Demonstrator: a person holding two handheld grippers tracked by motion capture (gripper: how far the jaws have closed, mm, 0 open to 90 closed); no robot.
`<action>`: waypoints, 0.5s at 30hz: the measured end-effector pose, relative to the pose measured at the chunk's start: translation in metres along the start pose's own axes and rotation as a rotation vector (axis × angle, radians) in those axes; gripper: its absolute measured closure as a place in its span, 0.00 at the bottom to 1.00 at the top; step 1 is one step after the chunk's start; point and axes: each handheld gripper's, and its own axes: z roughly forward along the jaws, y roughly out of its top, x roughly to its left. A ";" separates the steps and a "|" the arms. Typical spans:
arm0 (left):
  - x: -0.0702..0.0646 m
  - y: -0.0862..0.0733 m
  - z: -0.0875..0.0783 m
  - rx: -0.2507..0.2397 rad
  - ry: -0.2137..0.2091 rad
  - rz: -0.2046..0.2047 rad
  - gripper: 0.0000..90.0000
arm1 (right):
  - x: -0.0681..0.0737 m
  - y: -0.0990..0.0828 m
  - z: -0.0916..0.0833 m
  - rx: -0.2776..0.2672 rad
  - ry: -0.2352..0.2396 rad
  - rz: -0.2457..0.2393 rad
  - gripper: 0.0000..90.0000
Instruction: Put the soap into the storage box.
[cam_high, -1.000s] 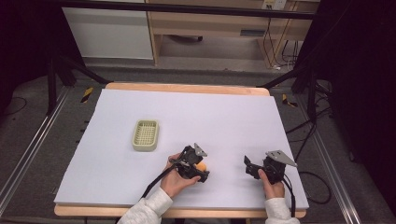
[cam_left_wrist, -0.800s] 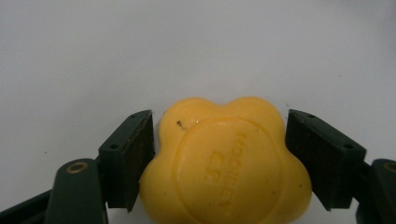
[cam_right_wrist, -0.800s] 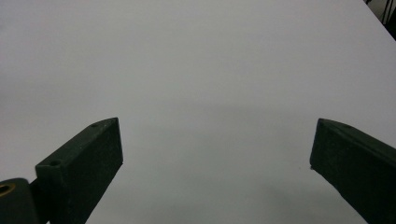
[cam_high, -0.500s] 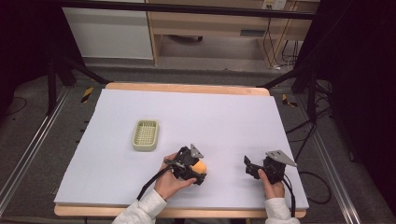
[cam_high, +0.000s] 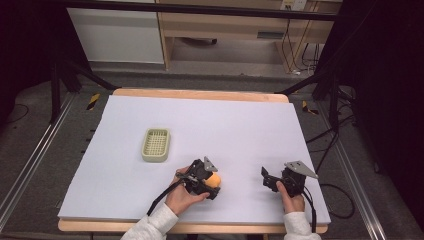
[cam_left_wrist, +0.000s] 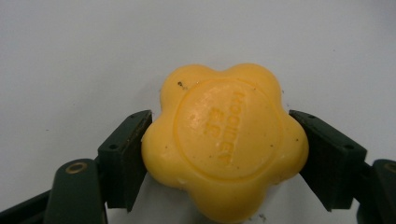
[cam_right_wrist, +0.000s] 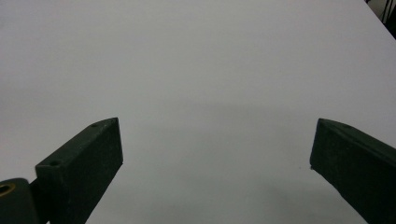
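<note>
A yellow, flower-shaped bar of soap (cam_left_wrist: 224, 140) is gripped by the left hand-held gripper (cam_high: 207, 181), its two black jaws pressed against opposite sides of the bar. In the high view the soap (cam_high: 214, 179) is seen near the front edge of the white worktop (cam_high: 240, 125), and whether it rests on the surface or is lifted just clear cannot be told. A pale green soap dish (cam_high: 156, 145) with a slotted floor lies on the worktop to the left of and behind the soap, a short way apart from it. The right hand-held gripper (cam_high: 270, 179) is held off to the right, well apart from the soap, with its jaws spread wide and nothing between them.

The step in hand is judged to be the carrying of the soap to the dish. The grip should be kept firm but not crushing, since soap is likely to be slippery and could be squeezed out from between flat jaws. The contact appears to fall on rounded lobes, so the bar should be kept level and any quick twist avoided. The soap is best raised clear of the worktop before it is moved, brought over the middle of the dish, lowered until it is seated flat, and only then released. The dish looks light and could be pushed aside if its rim is struck.
</note>
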 end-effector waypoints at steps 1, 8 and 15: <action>0.000 0.000 0.000 0.000 0.001 0.000 0.27 | 0.000 0.000 0.000 0.000 0.000 0.000 0.03; -0.001 -0.001 0.000 -0.021 0.013 0.001 0.27 | 0.000 0.000 0.000 0.000 -0.002 0.000 0.03; 0.000 -0.002 -0.002 -0.025 0.023 0.006 0.27 | 0.000 0.000 0.000 0.001 0.001 0.001 0.03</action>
